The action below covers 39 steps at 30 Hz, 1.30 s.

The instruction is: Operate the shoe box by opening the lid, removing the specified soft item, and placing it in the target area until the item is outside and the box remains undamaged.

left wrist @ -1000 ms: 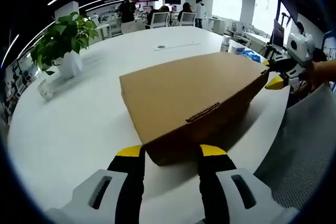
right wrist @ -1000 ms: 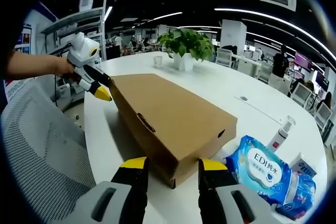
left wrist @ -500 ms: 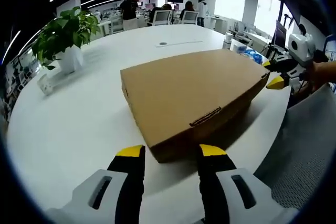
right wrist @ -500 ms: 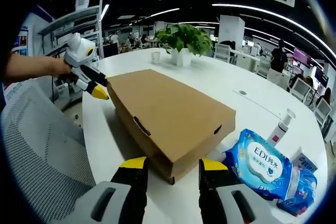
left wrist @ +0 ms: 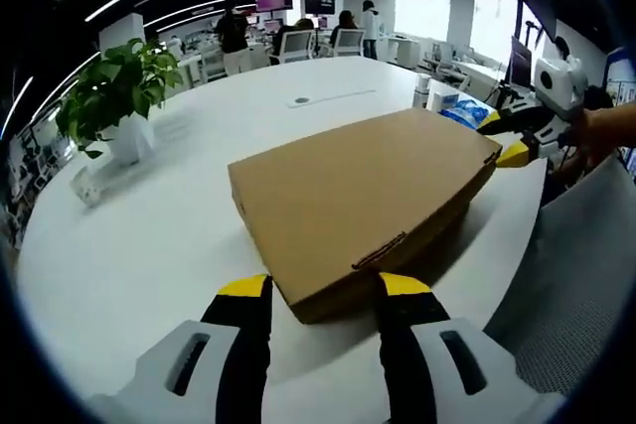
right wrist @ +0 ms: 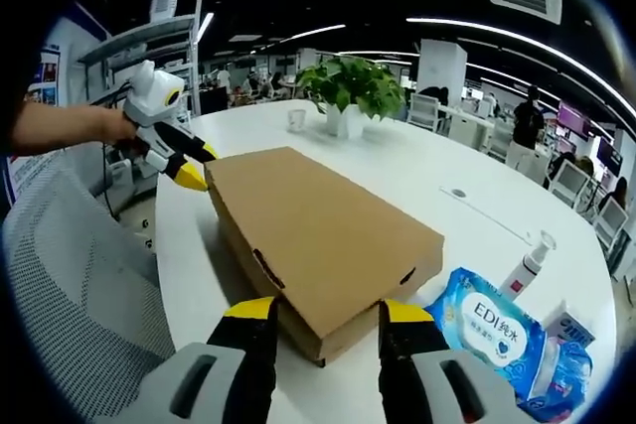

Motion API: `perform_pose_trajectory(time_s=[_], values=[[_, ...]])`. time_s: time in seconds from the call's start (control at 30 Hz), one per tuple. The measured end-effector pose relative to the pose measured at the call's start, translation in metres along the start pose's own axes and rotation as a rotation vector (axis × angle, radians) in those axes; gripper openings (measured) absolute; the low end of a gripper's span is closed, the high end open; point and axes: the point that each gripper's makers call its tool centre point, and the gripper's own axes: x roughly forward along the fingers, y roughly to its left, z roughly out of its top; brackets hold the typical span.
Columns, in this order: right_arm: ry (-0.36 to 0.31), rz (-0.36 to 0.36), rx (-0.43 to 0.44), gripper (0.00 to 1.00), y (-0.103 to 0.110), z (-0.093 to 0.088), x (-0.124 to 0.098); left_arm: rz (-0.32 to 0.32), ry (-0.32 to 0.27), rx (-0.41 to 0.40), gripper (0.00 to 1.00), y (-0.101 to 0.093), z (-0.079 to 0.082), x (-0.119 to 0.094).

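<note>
Left gripper [left wrist: 320,285] parted, jaws straddling the near corner of the shoe box [left wrist: 363,196] at bottom centre of the left gripper view; nothing clamped. Right gripper [right wrist: 326,310] likewise spread, bracketing the opposite corner at bottom centre of the right gripper view; it also shows at the right edge of the left gripper view [left wrist: 517,141], tips at the far corner. Box lies flat on the white table [left wrist: 149,235], lid shut, tuck tab [left wrist: 380,252] on the near side wall. Soft item hidden, presumably inside. Judgement: lid not yet lifted; best to catch the lid lip near the tab with one gripper while the other steadies the base, lifting slowly so the cardboard does not crease or tear. Wipes pack [right wrist: 492,325] and pump bottle [right wrist: 527,260] sit just beside the box, lower right; potted plant [left wrist: 114,81] upper left, well apart. Against a second ago: box sits a little lower and more squarely between each pair of jaws; much of that is likely camera shift.
</note>
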Motion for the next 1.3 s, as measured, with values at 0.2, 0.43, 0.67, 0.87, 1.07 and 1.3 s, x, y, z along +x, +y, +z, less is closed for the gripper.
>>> perform_pose_trajectory(time_s=[0.2, 0.43, 0.67, 0.87, 1.07, 1.3], values=[[0.015, -0.001, -0.001, 0.38, 0.001, -0.006, 0.004, 0.001, -0.002, -0.013, 0.42, 0.0, -0.005, 0.004], [0.033, -0.004, 0.0, 0.37, -0.001, -0.012, 0.009, 0.002, 0.015, -0.028, 0.42, 0.001, -0.007, 0.01], [0.037, -0.004, 0.001, 0.37, -0.008, -0.008, 0.014, 0.002, 0.019, -0.028, 0.42, 0.006, -0.002, 0.015], [0.038, -0.006, 0.002, 0.37, -0.015, -0.006, 0.019, -0.001, 0.022, -0.026, 0.42, 0.011, 0.004, 0.022], [0.041, -0.008, 0.004, 0.37, -0.023, -0.001, 0.026, -0.003, 0.025, -0.026, 0.42, 0.018, 0.011, 0.029], [0.045, -0.014, 0.003, 0.37, -0.034, 0.004, 0.035, -0.007, 0.028, -0.028, 0.42, 0.026, 0.019, 0.039]])
